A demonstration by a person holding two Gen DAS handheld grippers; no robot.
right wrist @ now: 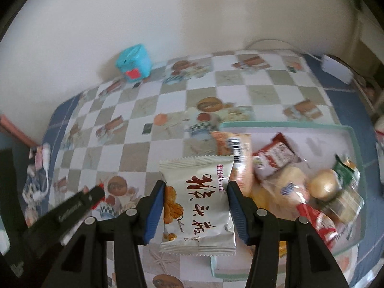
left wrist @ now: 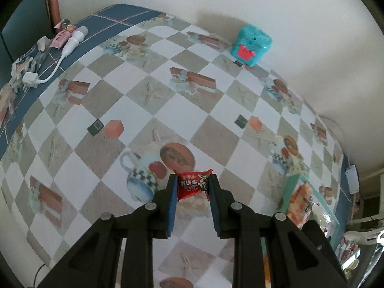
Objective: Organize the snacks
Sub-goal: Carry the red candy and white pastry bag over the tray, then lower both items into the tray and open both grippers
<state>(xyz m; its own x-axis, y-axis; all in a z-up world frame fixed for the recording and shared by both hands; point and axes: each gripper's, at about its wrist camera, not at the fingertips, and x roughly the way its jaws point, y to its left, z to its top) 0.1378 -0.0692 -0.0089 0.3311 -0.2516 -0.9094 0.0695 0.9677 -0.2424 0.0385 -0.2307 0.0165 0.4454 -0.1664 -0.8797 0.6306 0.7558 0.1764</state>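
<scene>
My left gripper is shut on a small red snack packet and holds it above the checked tablecloth. My right gripper is shut on a white snack packet with red writing, held above the near left corner of the pale green tray. The tray holds several snacks: an orange packet, a red and white packet, wrapped buns and a green packet. The tray's edge shows at the right of the left wrist view. The left gripper's arm shows at the left of the right wrist view.
A teal box with a red mark stands by the wall at the back; it also shows in the right wrist view. A white cable and plug, a pink tube and wrappers lie at the table's left edge. A white adapter lies far right.
</scene>
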